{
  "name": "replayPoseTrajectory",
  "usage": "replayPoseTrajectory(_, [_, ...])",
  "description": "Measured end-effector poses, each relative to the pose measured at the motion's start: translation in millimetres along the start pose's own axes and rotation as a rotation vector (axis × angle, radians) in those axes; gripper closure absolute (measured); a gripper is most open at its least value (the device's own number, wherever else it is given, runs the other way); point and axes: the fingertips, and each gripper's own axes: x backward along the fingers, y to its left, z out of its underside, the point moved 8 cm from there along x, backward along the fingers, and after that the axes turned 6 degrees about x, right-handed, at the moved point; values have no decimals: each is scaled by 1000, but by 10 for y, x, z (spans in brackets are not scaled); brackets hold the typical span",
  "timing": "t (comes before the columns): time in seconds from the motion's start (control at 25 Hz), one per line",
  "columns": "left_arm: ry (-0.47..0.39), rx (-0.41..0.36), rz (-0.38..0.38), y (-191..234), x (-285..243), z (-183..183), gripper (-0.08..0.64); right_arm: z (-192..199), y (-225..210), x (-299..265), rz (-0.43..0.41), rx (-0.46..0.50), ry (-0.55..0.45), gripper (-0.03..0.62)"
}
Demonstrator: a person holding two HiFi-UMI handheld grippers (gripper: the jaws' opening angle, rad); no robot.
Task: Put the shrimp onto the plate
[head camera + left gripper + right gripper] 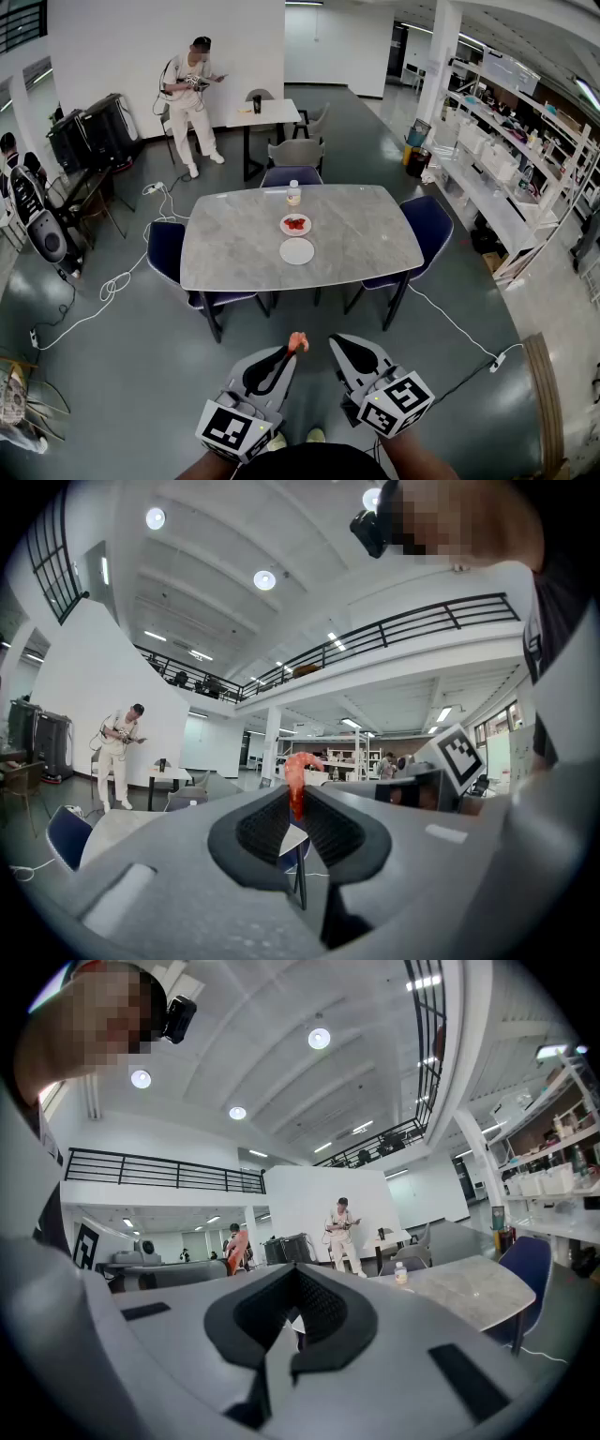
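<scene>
l gripper (292, 351) clamped on shrimp (298, 341), r gripper (337, 343) closed, empty; grip firm, carry level to bare plate (297, 251) mid table (234, 246).

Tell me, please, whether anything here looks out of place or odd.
Only the shrimp: it is pinched by one end at the tips of the left gripper, over the floor, well short of the table. Nothing on the table looks spilled.
</scene>
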Motion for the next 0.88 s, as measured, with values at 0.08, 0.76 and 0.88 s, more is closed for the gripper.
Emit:
replayPoseTrajectory(0.08, [-1,0,-1,-42,-10,-8,511,-15,-16,38,6,-3,5,591])
replayPoseTrajectory(0.76, [7,-22,-5,-99,-63,13,511,-80,-66,92,-49,-22,-52,591])
replayPoseTrajectory(0.88, [11,-28,-16,-120,-86,18,511,-87,-97,140,-63,-32,-71,591])
